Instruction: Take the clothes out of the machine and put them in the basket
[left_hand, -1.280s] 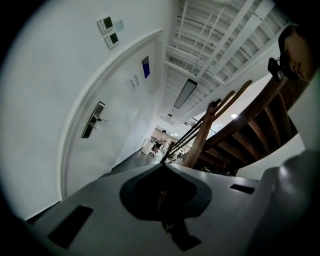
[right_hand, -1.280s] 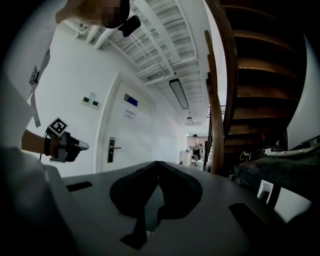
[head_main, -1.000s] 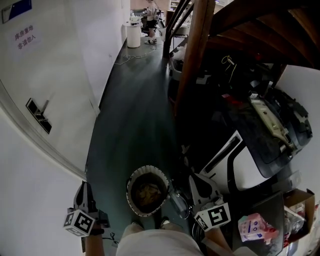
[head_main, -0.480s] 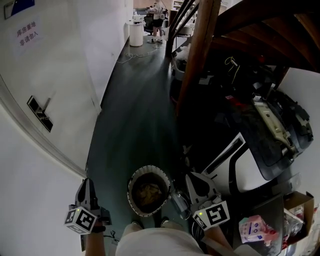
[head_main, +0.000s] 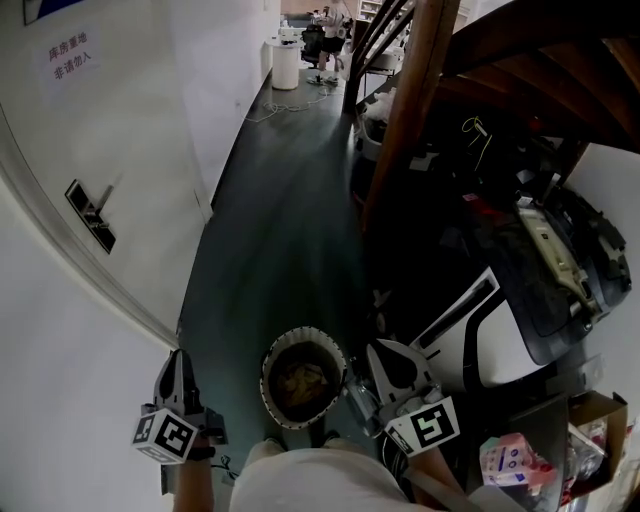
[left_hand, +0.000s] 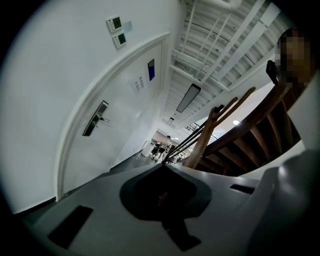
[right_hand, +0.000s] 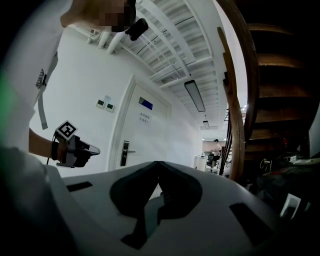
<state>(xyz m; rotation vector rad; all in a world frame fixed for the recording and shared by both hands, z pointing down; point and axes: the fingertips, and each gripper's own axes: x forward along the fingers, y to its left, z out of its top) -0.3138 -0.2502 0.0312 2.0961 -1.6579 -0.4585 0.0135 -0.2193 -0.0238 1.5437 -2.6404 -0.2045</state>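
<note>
A round basket (head_main: 268, 362) stands on the dark floor just ahead of my feet, with crumpled clothes (head_main: 303, 380) lying in it. To its right is the white and black machine (head_main: 480, 340). My left gripper (head_main: 180, 358) hangs left of the basket, shut and empty, its jaws meeting at the tip (left_hand: 162, 165). My right gripper (head_main: 383, 352) sits between the basket and the machine; its jaws also meet (right_hand: 158, 162) with nothing in them. In the right gripper view the left gripper (right_hand: 75, 150) shows beside the white door.
A white wall with a door and its handle (head_main: 90, 215) runs along the left. A wooden stair post (head_main: 405, 130) and dark stairs rise on the right. A cardboard box (head_main: 595, 420) sits at the bottom right. A white bin (head_main: 286, 62) stands far down the corridor.
My right gripper has drifted slightly left and up, closer to the basket. The left gripper has stayed put, and both stay shut.
</note>
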